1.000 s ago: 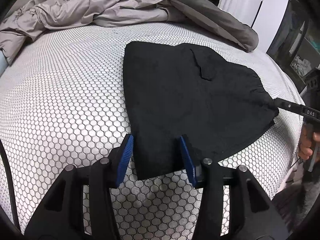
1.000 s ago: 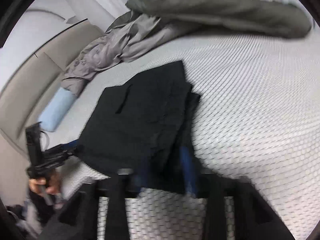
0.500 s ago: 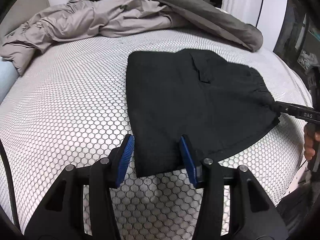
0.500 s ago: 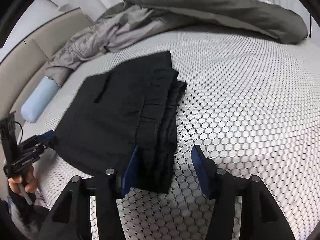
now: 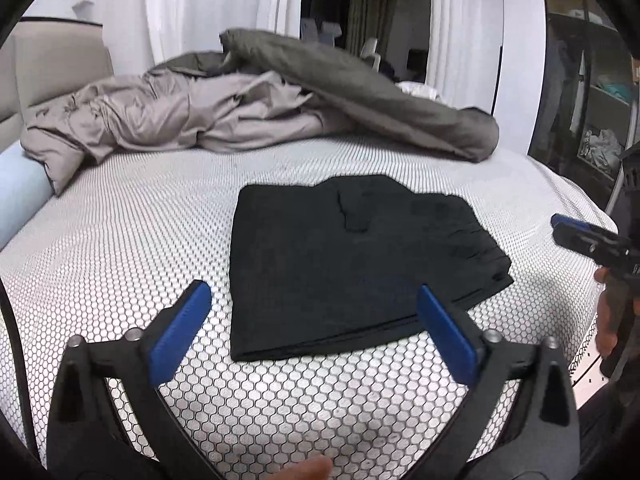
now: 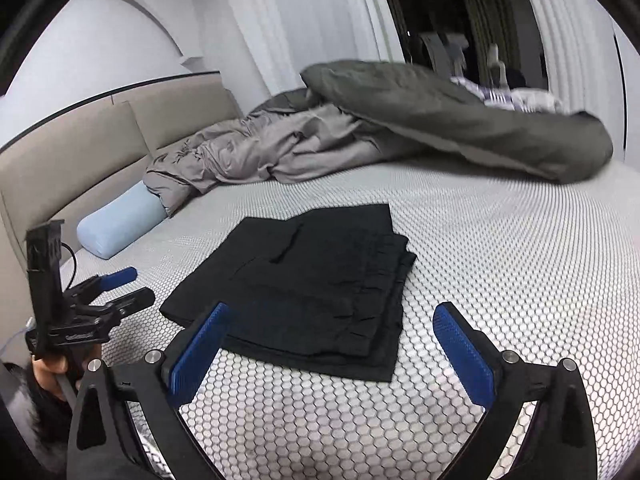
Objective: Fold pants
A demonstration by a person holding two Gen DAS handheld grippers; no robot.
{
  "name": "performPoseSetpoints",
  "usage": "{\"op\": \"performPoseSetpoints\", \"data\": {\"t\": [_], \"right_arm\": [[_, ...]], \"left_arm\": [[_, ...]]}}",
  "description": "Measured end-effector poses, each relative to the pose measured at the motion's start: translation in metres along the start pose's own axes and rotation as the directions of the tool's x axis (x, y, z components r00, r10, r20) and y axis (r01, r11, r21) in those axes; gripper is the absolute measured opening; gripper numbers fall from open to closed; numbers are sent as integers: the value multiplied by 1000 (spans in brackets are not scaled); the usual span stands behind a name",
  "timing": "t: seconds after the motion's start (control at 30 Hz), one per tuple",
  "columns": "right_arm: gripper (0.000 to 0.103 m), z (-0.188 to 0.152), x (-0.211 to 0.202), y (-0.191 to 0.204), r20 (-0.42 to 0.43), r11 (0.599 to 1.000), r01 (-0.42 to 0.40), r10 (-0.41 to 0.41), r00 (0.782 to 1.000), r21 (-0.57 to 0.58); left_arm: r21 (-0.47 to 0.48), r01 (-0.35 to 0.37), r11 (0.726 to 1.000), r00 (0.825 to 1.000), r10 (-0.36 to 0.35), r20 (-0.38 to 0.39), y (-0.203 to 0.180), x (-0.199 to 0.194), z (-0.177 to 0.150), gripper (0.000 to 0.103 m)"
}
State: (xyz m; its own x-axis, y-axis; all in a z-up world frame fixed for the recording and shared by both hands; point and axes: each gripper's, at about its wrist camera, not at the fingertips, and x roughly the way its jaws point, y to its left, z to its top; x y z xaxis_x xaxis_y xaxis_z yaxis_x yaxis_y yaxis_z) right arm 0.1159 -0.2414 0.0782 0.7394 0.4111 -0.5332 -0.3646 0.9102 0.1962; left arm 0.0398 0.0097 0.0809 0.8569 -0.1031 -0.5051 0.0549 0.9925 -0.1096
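Pants [image 5: 352, 264] lie folded into a flat black rectangle on the honeycomb-pattern bed [image 5: 120, 240], mid-frame in both views. From my right wrist view the stacked edges and gathered waistband [image 6: 384, 280] show on the pile's right side.

Left gripper [image 5: 316, 312]: jaws opening, spread wide, nothing pinched. In the picture the pants' near edge sits between the blue pads [image 5: 180, 328], but I see no contact. It also shows at lower left of the right view [image 6: 120, 288], gripped by a hand [image 6: 52, 364].

Right gripper [image 6: 332, 332]: jaws opening too, wide apart, pads clear of the cloth, pants just ahead of the tips. Its tip pokes in at right edge of the left view [image 5: 580, 236]; the hand below it is partly cut off, so the grip there is hard to read.

Grey duvet [image 5: 280, 108] is bunched across the top of the bed. Light blue bolster [image 6: 120, 224] lies at left against the beige headboard [image 6: 80, 152].
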Motion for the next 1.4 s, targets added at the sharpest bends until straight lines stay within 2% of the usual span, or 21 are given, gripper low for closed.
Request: {"op": "performPoseSetpoints", "data": {"t": [0.37,1.4], "right_arm": [[103,-8,-1,16,14,1000,-11,11,1000,-28],[103,-14,3,33,0,996,-8,9,1000,-86]], "left_arm": [[-15,39,999,999,-39,14,-7,1,3,102],[7,37,999,999,-37,4,3,3,1,102]]}}
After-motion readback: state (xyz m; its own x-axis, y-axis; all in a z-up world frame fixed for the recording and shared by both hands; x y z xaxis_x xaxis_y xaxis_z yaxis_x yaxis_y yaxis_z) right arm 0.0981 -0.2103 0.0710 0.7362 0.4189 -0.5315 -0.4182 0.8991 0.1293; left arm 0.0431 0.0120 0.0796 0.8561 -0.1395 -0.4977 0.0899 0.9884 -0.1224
